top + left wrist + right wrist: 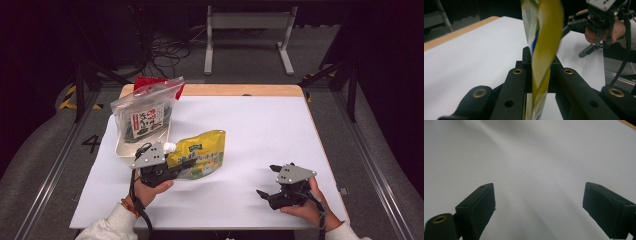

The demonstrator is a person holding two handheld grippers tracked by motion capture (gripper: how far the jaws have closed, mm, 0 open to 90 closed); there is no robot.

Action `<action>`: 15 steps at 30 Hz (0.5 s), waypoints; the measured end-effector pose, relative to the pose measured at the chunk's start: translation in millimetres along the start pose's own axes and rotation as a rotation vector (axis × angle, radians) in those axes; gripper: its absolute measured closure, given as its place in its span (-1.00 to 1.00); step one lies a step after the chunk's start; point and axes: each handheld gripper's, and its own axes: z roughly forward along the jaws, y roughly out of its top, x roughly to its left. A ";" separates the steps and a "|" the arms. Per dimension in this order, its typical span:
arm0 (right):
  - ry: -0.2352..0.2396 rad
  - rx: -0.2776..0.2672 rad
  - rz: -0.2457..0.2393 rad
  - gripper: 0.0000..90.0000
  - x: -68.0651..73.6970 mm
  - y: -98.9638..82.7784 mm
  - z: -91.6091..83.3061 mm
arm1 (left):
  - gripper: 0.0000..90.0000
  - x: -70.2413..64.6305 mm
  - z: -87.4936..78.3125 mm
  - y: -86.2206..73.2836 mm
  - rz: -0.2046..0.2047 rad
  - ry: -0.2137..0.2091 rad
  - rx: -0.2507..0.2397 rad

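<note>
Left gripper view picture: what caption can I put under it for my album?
Left tongs pinch a yellow pouch above the white table, with the open right tongs beyond.

Yellow spouted pouch [197, 154], printed face up, slightly raised; white cap toward tray

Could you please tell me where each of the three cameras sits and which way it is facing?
High view: above the person's side, looking forward and down on the white table; both hands, left gripper, right gripper.
Left gripper view: rides that gripper, looking along its jaws shut on the yellow pouch, across to the right gripper.
Right gripper view: looks past open jaws onto the table.
Shared: high and left gripper views both show the pouch.
</note>
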 end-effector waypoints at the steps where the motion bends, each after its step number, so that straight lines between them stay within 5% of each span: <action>1: 0.001 -0.001 0.007 -0.75 -0.6 -1.9 -1.3 | 0.83 0.2 -2.1 1.1 -0.002 0.002 -0.005; 15: -0.026 0.006 0.038 -0.74 -7.1 -10.2 -8.3 | 0.83 8.7 -45.4 15.4 0.056 0.094 -0.052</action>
